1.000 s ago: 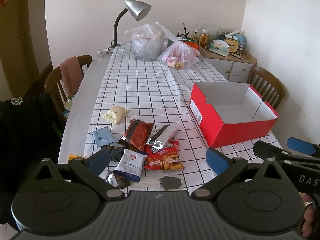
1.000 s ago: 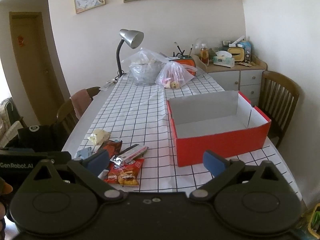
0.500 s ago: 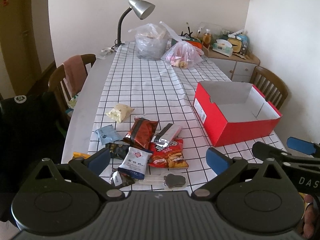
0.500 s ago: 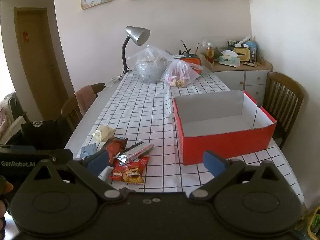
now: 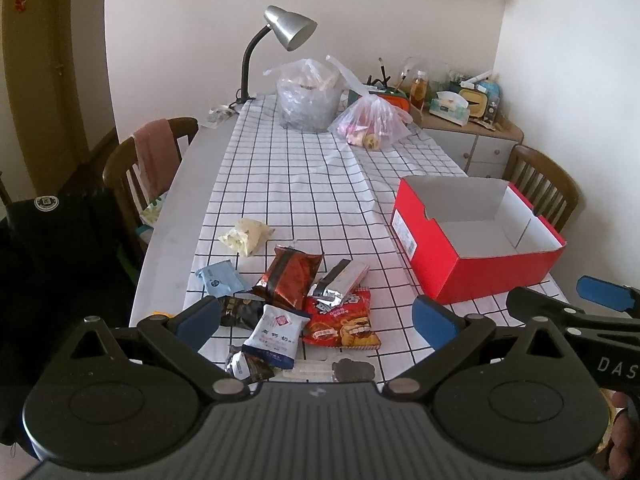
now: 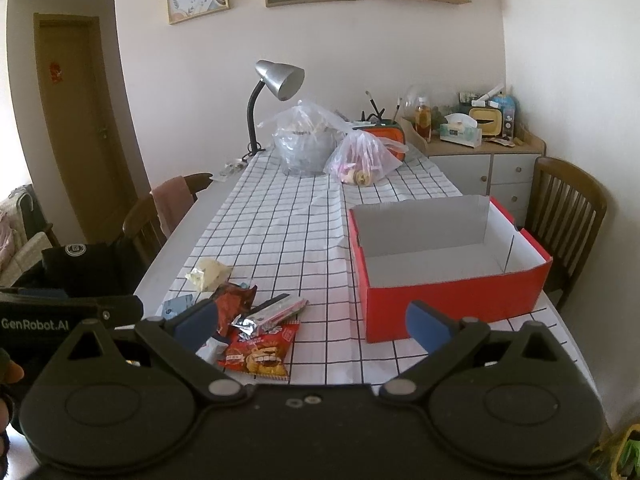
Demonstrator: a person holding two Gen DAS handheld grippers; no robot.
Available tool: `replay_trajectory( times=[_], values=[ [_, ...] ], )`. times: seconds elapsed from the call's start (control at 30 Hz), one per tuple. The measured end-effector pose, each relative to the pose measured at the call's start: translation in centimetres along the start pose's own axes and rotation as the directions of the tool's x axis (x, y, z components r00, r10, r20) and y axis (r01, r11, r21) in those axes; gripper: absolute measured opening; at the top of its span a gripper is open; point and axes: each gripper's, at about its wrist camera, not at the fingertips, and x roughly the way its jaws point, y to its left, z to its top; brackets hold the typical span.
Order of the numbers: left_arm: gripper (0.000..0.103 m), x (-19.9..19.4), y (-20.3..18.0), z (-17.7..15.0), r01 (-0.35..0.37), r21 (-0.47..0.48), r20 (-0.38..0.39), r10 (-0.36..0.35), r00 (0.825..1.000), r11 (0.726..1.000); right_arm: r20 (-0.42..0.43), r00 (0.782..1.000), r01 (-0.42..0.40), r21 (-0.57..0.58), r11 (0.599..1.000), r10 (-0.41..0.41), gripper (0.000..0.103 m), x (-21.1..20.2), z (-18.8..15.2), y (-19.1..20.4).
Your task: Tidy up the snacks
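Both hand-held grippers hover above the near end of the table with jaws spread wide and nothing between them: the left gripper [image 5: 316, 322], with blue-padded fingers [image 5: 198, 322], frames the snack pile, and the right gripper [image 6: 312, 326] frames the pile's right part and the near wall of the box. Loose snack packets lie in a cluster on the white black-grid tablecloth [image 5: 288, 176]: a red printed crisp bag [image 5: 340, 320], a dark red-brown foil pouch [image 5: 290, 276], a silver foil wrapper [image 5: 340, 280] overlapping the crisp bag's upper edge, a white-and-blue milk-candy packet [image 5: 276, 334], a pale blue sachet [image 5: 219, 278] and a crumpled cream-yellow wrapper [image 5: 246, 236] set apart toward the far side. A dark packet [image 5: 240, 312] is partly hidden behind the left finger; another small wrapper [image 5: 244, 368] is cut off by the gripper body, its print unreadable. An open red cardboard box with white interior [image 5: 472, 276] stands well to the right of the pile, empty where visible. From the right wrist view, the left finger covers several packets. Two clear plastic bags [image 5: 308, 96] sit at the far end, contents indistinct.
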Motion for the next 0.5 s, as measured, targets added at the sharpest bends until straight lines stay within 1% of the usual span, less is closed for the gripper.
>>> replay_trajectory(
  times=[0.2, 0.5],
  values=[
    [0.103, -0.1, 0.3, 0.2, -0.003, -0.011, 0.005, 0.003, 1.000, 1.000, 0.010, 1.000, -0.006, -0.008, 1.000, 0.006, 0.101, -0.1, 0.1, 0.3],
    [0.103, 0.2, 0.8, 0.2, -0.026, -0.016, 0.004, 0.026, 1.000, 1.000, 0.001, 0.999, -0.039, -0.012, 0.999, 0.039, 0.101, 0.9, 0.2, 1.0]
  ],
)
